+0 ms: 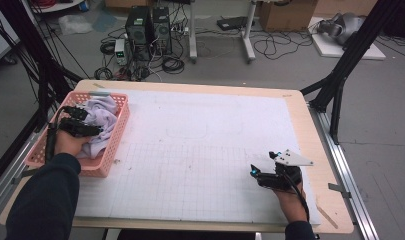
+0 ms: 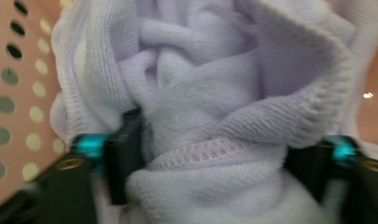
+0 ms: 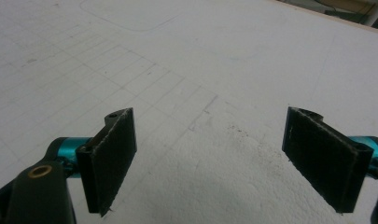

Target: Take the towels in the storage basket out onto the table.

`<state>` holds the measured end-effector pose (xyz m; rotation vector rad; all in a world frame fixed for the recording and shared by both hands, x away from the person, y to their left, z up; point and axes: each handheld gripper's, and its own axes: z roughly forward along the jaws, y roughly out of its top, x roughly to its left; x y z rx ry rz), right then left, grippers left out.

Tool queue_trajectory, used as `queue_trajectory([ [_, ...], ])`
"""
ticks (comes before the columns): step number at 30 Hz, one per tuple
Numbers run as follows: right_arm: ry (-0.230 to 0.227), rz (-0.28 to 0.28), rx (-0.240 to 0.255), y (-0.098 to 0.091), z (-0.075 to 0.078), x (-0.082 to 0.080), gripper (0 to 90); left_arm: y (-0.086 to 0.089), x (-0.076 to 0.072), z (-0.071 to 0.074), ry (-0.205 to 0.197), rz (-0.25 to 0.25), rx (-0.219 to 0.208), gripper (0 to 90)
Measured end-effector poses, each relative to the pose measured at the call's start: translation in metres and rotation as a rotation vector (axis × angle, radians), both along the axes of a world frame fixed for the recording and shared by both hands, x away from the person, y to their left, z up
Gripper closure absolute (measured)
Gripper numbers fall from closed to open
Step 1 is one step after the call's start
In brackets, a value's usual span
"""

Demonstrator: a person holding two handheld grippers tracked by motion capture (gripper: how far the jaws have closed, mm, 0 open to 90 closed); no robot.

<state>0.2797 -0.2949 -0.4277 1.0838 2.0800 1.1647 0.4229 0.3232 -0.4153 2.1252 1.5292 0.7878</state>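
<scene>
2 grippers are in our sights, 1 per hand, at a table under a white gridded sheet.

Left side: we note a pink basket with perforated walls at the table's left edge. A pale lilac cloth lies bunched inside it, heaped toward the far end and spilling along the right wall. The left gripper is down in the basket, reaching into the cloth from the near side, with a dark sleeve behind it.

In the left gripper view we see the cloth bulging between the 2 black jaws; folds and a stitched hem run across the gap. The jaws stand partly spread with fabric packed between them and against the inner face of the left jaw. At the right jaw we cannot tell whether the pad presses the cloth, so a firm pinch is not confirmed. The basket wall shows at the left of that view, dotted with holes.

Right side: the right gripper rests low over the sheet near the table's near right corner, well apart from the basket. In the right gripper view its 2 jaws are spread wide, and between them lies only the sheet, with faint grid lines and some dark specks.
</scene>
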Motion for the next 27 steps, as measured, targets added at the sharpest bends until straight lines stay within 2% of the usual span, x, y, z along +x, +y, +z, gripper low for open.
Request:
queue_trajectory([
  [2, 0.001, -0.001, 0.000, 0.000, 0.001, 0.000, 16.4, -0.001, -0.002, 0.002, -0.005, -0.003, 0.009, 43.6],
  [3, 0.002, -0.002, 0.003, 0.001, 0.001, 0.000, 16.4, 0.000, -0.002, 0.003, -0.009, 0.008, -0.015, 46.1],
  [4, -0.002, 0.000, 0.004, 0.001, 0.001, 0.000, 16.4, 0.000, -0.002, 0.003, -0.009, 0.008, -0.015, 47.8],
  [5, -0.003, 0.001, 0.003, 0.001, 0.001, 0.001, 16.4, 0.007, -0.005, 0.007, -0.019, 0.034, -0.088, 49.5],
  [6, 0.002, 0.002, 0.004, 0.002, 0.001, 0.001, 16.5, 0.007, -0.005, 0.007, -0.019, 0.034, -0.088, 50.7],
  [7, 0.002, 0.000, 0.006, 0.003, 0.001, 0.001, 16.5, 0.016, -0.007, 0.012, -0.035, 0.056, -0.170, 51.9],
  [8, 0.001, 0.003, 0.003, 0.003, 0.001, 0.002, 16.5, 0.019, -0.009, 0.014, -0.052, 0.068, -0.209, 52.6],
  [9, 0.001, 0.001, 0.003, 0.003, 0.001, 0.002, 16.5, 0.019, -0.009, 0.014, -0.052, 0.068, -0.209, 53.3],
  [10, 0.000, -0.001, 0.004, 0.003, 0.001, 0.003, 16.5, 0.023, -0.010, 0.016, -0.067, 0.070, -0.240, 54.0],
  [12, -0.001, 0.000, 0.000, 0.003, 0.001, 0.003, 16.5, 0.027, -0.014, 0.020, -0.113, 0.068, -0.297, 55.1],
  [13, 0.002, -0.005, 0.003, 0.003, 0.001, 0.004, 16.5, 0.031, -0.019, 0.024, -0.167, 0.067, -0.361, 55.4],
  [14, 0.003, -0.004, 0.005, 0.003, 0.001, 0.004, 16.5, 0.031, -0.019, 0.024, -0.167, 0.067, -0.361, 55.5],
  [15, 0.004, -0.005, 0.004, 0.003, 0.001, 0.004, 16.5, 0.033, -0.024, 0.028, -0.214, 0.058, -0.404, 55.7],
  [16, 0.005, -0.007, 0.007, 0.003, 0.001, 0.004, 16.5, 0.034, -0.026, 0.031, -0.238, 0.049, -0.419, 55.8],
  [17, 0.005, -0.007, 0.007, 0.003, 0.001, 0.004, 16.5, 0.034, -0.026, 0.031, -0.238, 0.049, -0.419, 55.9],
  [18, 0.008, -0.010, 0.012, 0.003, 0.001, 0.004, 16.5, 0.034, -0.029, 0.035, -0.273, 0.041, -0.441, 56.1],
  [19, 0.005, -0.010, 0.008, 0.002, 0.001, 0.004, 16.5, 0.035, -0.033, 0.042, -0.326, 0.020, -0.482, 56.1],
  [20, 0.004, -0.009, 0.011, 0.002, 0.001, 0.004, 16.5, 0.036, -0.035, 0.046, -0.355, 0.010, -0.499, 56.1],
  [21, 0.004, -0.012, 0.011, 0.002, 0.001, 0.004, 16.5, 0.036, -0.035, 0.046, -0.355, 0.010, -0.499, 56.1],
  [23, 0.004, -0.013, 0.013, 0.002, 0.001, 0.004, 16.5, 0.036, -0.038, 0.053, -0.402, -0.010, -0.530, 56.1],
  [27, 0.003, -0.015, 0.011, 0.002, 0.001, 0.005, 16.5, 0.035, -0.043, 0.066, -0.461, -0.044, -0.543, 56.1],
])
